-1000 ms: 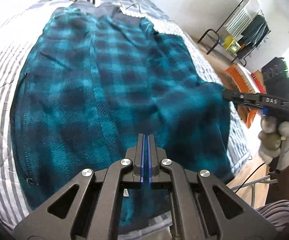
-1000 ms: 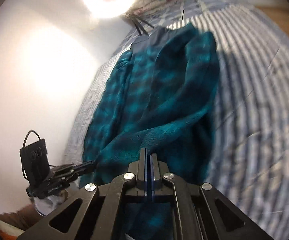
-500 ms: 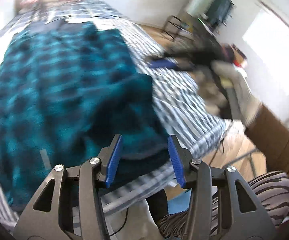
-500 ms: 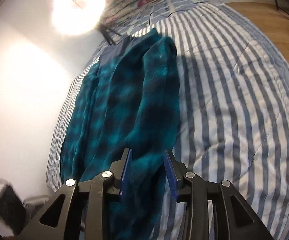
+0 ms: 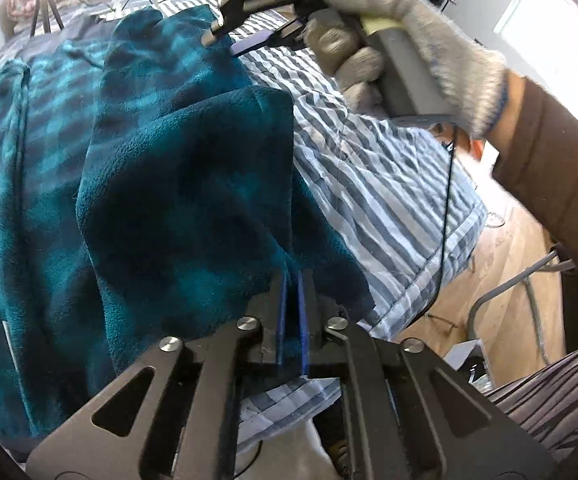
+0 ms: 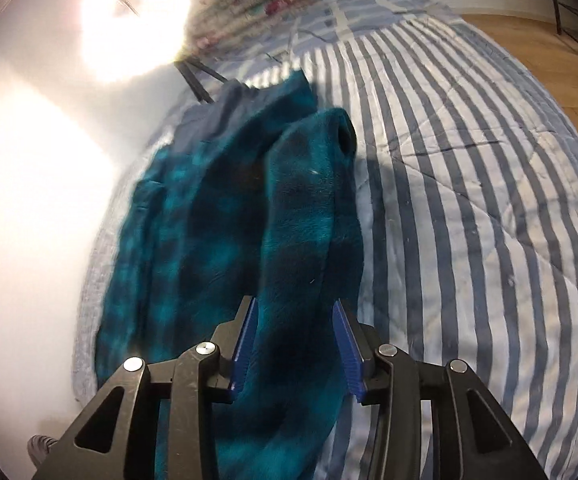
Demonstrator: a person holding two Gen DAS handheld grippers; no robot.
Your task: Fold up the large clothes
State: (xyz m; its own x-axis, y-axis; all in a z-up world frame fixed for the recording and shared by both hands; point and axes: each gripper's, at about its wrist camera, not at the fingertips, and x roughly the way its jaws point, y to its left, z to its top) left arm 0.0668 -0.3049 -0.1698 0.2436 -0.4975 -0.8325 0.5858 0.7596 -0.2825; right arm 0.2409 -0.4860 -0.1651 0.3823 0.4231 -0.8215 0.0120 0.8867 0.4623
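teal plaid fleece garment [image 5: 137, 168] spread along left edge of striped bed [image 6: 469, 200]. left gripper [image 5: 292, 312] pinched on near hem. right gripper [image 6: 295, 344] wide open, straddling folded sleeve, gripping nothing. advised: close fully on both layers before lifting; keep hem taut.

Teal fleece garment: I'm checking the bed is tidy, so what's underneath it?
The teal fleece garment lies on a striped quilt. Whatever is under its middle is covered.

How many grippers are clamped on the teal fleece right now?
1: the left gripper, shut on the near edge of the teal fleece. The right gripper straddles its sleeve, open.
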